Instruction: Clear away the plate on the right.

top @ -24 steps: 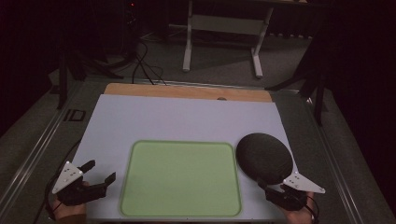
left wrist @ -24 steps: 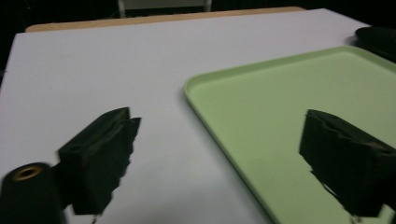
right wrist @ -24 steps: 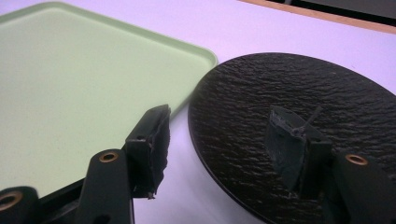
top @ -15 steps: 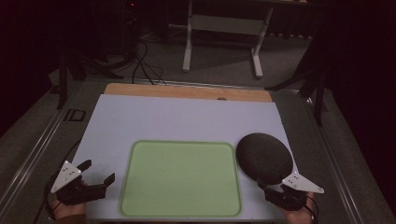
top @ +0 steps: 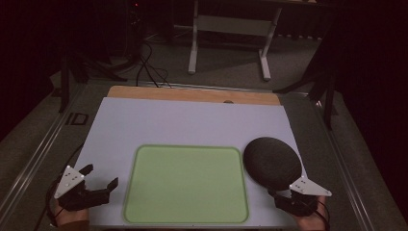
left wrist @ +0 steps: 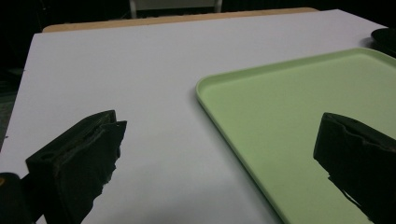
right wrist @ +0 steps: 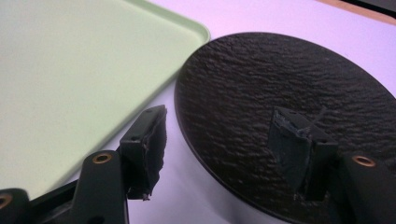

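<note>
Here the right hand-held gripper sits at the near right corner of the pale lavender-white surface, with its two black jaws spread wide and nothing pinched between them. In the right gripper view those jaws frame the near rim of a round, matte black plate with a rough slate-like texture: one jaw is over the bare surface just outside the rim, the other is above the plate's face, and whether either pad touches the plate I cannot tell. In the high view the round black plate lies flat on the surface just beside the right edge of a rectangular light-green plastic tray with rounded corners, and a narrow strip of surface shows between the two in the right gripper view, where the tray lies to the left of the plate. The left hand-held gripper is at the near left corner, just beside the tray's left edge, with its jaws also spread apart and empty; in the left gripper view one jaw is over bare surface and the other over the tray's raised rim. A strip of light wood runs along the far edge of the surface.
</note>
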